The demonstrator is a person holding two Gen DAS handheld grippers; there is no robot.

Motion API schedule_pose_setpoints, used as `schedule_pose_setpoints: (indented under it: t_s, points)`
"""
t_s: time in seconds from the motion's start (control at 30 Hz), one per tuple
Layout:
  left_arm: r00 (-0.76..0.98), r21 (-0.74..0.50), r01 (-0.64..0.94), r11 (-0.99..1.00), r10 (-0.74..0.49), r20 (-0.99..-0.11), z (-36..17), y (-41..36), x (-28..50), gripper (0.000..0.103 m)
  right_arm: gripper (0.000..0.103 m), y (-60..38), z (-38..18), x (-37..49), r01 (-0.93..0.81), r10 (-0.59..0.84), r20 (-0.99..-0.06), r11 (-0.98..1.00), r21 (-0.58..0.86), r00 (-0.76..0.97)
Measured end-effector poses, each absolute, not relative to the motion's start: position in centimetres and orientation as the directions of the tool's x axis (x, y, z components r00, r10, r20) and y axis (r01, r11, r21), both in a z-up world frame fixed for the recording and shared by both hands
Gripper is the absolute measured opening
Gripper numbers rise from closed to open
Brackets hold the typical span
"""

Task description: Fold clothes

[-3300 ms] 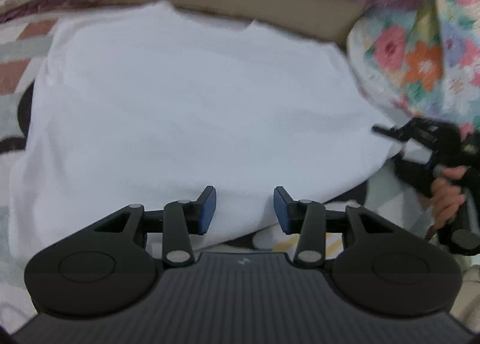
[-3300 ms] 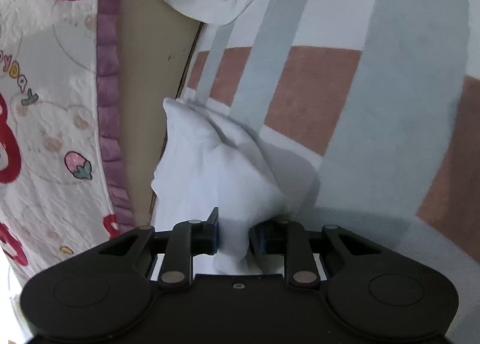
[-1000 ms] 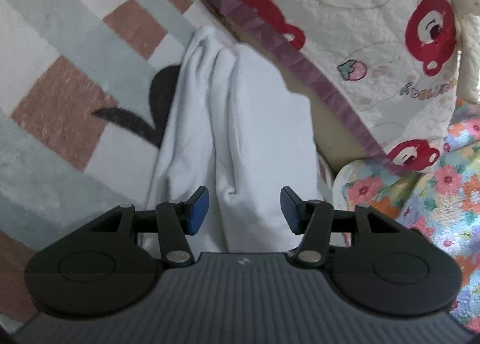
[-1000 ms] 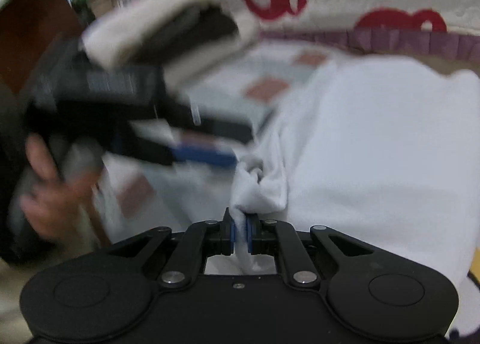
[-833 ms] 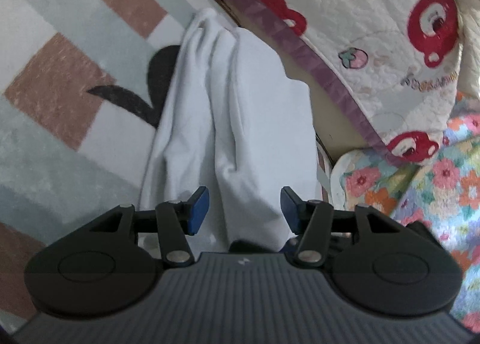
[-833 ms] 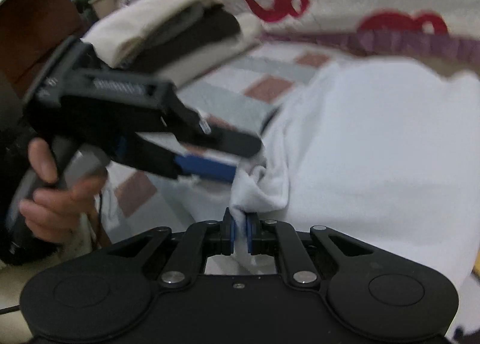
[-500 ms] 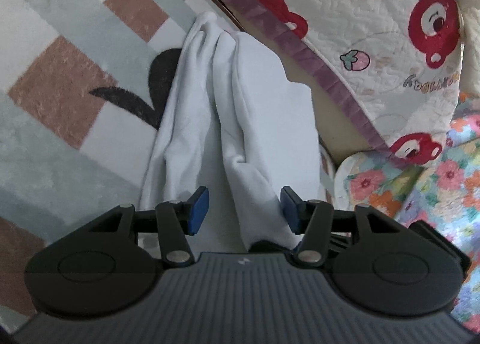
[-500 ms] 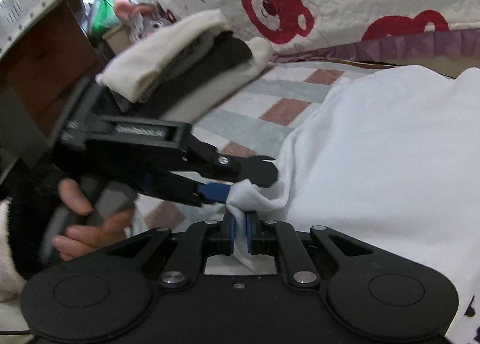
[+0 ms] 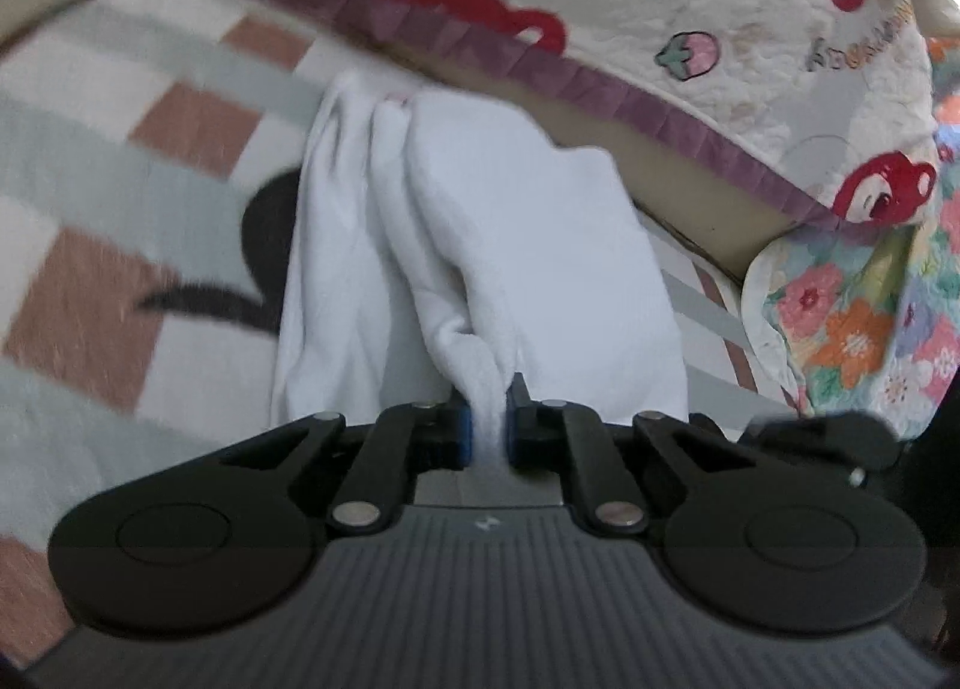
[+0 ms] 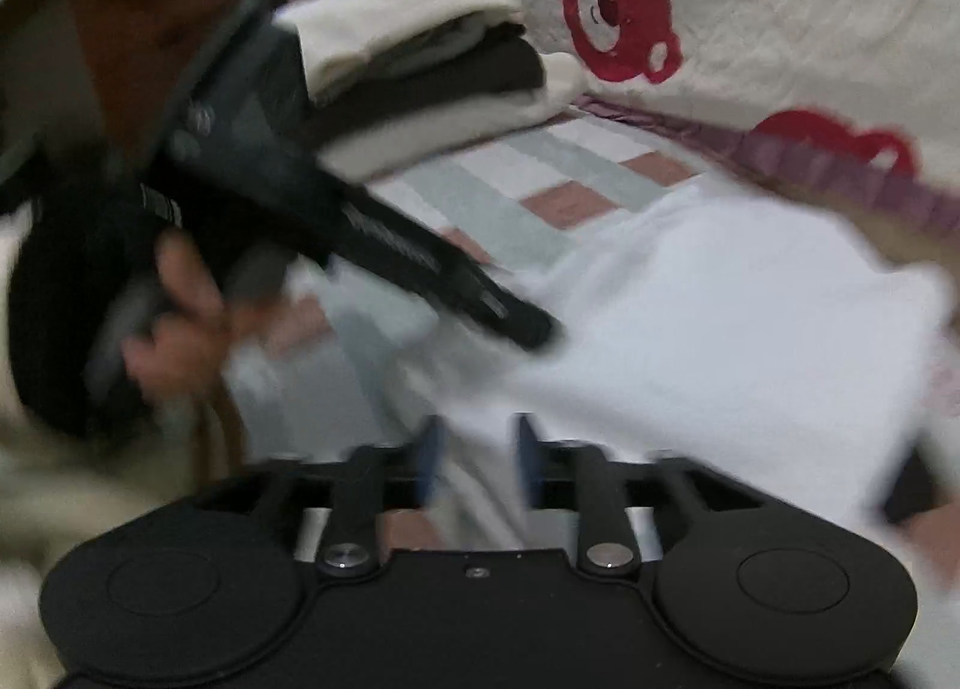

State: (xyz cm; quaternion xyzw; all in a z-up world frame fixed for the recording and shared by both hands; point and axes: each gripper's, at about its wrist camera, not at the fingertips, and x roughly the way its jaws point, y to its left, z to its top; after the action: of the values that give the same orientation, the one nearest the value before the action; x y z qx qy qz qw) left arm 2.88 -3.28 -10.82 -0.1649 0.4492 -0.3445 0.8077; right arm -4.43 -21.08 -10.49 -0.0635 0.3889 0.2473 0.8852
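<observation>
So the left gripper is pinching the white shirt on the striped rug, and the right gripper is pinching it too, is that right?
Not quite. The left gripper is indeed shut on the white shirt, which lies on the striped rug. But the right gripper is open: the right wrist view, though blurred, shows its pads spread apart over the cloth.

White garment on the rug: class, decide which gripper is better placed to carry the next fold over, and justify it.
Left. The left gripper is clamped on a bunched edge of the white garment; the right gripper is open, holding nothing.
</observation>
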Motion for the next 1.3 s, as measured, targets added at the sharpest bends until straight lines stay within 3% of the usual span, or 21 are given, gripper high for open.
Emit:
schedule_pose_setpoints:
  t_s: [0.1, 0.27, 0.5, 0.63, 0.77, 0.97, 1.13, 1.3]
  points:
    - [0.358, -0.573, 0.402, 0.714, -0.699, -0.619, -11.1, -3.5, 3.0, 0.009, 0.047, -23.7, -10.4, -5.7, -0.398, 0.243, -0.783, 0.917, -0.007, 0.573]
    - [0.356, -0.569, 0.392, 0.723, -0.69, -0.631, -11.5, -3.8, 3.2, 0.009, 0.048, -23.7, -11.8, -7.5, -0.444, 0.135, -0.879, 0.891, -0.095, 0.457]
    - [0.412, -0.525, 0.4, 0.752, -0.659, -0.63, -11.2, -3.8, 3.1, 0.009, 0.05, -23.2, -13.1, -6.1, -0.369, 0.107, -0.877, 0.926, -0.084, 0.469]
    - [0.443, -0.474, 0.459, 0.751, -0.656, -0.611, -9.9, -4.0, 2.8, 0.009, 0.051, -24.0, -12.6, -6.5, -0.321, 0.158, -0.86, 0.947, -0.007, 0.485]
    - [0.521, -0.428, 0.513, 0.744, -0.666, -0.533, -7.2, -3.8, 1.7, 0.009, 0.051, -24.3, -12.9, -6.7, -0.295, 0.174, -0.858, 0.955, 0.028, 0.483]
    - [0.48, -0.478, 0.401, 0.782, -0.623, -0.617, -8.9, -2.1, 2.4, 0.009, 0.051, -23.7, -11.4, -7.0, -0.379, 0.2, -0.86, 0.925, 0.008, 0.469]
    - [0.421, -0.506, 0.302, 0.808, -0.59, -0.689, -10.9, -0.5, 3.0, 0.009, 0.051, -23.9, -10.2, -5.3, -0.349, 0.163, -0.826, 0.936, -0.044, 0.54]
    - [0.39, -0.625, 0.249, 0.74, -0.667, -0.634, -11.1, 1.3, 3.7, 0.008, 0.052, -23.7, -9.5, -3.2, -0.345, 0.132, -0.793, 0.933, -0.104, 0.595]
